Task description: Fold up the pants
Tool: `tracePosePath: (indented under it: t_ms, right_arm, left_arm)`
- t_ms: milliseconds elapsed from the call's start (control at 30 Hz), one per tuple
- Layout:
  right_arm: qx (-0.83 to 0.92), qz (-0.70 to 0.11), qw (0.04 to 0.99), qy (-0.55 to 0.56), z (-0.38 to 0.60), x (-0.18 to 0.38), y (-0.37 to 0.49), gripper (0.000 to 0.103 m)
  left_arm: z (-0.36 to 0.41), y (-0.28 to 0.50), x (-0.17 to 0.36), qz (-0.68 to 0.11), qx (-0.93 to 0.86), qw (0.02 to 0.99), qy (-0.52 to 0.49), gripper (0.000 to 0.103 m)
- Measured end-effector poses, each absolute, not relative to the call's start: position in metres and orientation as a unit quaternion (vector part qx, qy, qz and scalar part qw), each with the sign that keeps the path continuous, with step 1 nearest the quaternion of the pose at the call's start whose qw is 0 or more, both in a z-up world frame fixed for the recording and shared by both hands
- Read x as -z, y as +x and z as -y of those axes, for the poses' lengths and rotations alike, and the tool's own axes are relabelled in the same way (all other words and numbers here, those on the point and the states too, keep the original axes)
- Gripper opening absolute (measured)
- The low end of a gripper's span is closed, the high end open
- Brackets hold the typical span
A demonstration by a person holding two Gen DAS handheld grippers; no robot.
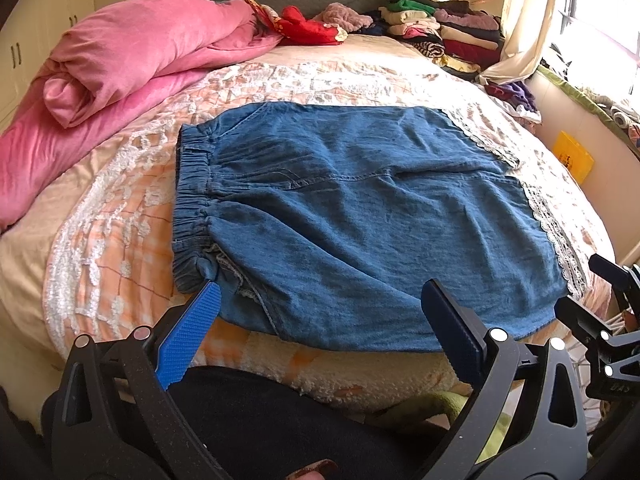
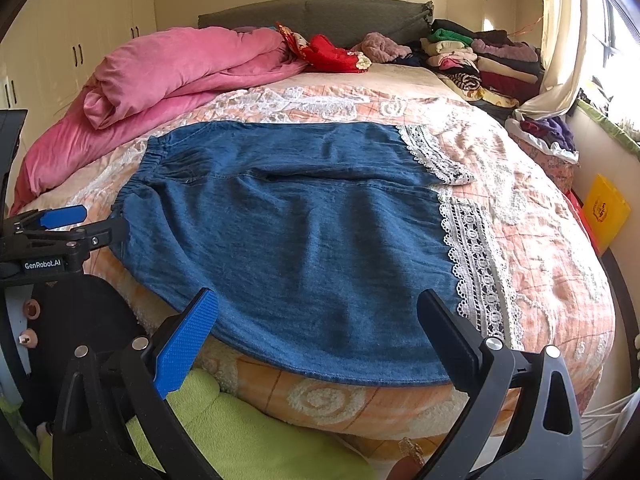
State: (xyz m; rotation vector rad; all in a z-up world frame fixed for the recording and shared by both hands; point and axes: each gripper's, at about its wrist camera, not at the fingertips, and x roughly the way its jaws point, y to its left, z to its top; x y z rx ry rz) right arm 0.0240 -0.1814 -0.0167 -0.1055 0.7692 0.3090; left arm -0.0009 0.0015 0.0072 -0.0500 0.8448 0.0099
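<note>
On the bedspread (image 2: 540, 248) lie lace-hemmed denim pants (image 2: 300, 232); the left gripper (image 1: 320, 296), marked "GenRobot.AI", and the right gripper (image 2: 318, 300) hover spread wide, holding nothing.

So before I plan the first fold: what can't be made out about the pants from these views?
- Underside of the pants: hidden by their own top layer, both views.
- Far leg's hem lace: partly tucked under the denim, right wrist view.
- Near waistband corner: partly covered by the left claw finger, left wrist view.
</note>
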Motion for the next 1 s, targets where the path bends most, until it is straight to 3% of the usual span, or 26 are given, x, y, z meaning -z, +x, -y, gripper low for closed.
tracePosePath:
  t_ms: [633,1000]
  right_arm:
    - [-0.189,-0.38,0.903,-0.068,0.158,0.018,0.073,0.099]
    - [-0.217,-0.387,0.891,-0.097,0.132,0.021,0.139,0.099]
  left_arm:
    - [-0.045,0.039,0.003,-0.42,-0.04,0.906,-0.04,0.094]
    - [-0.118,0.107,-0.001,-0.425,-0.107,0.897,-0.053,0.094]
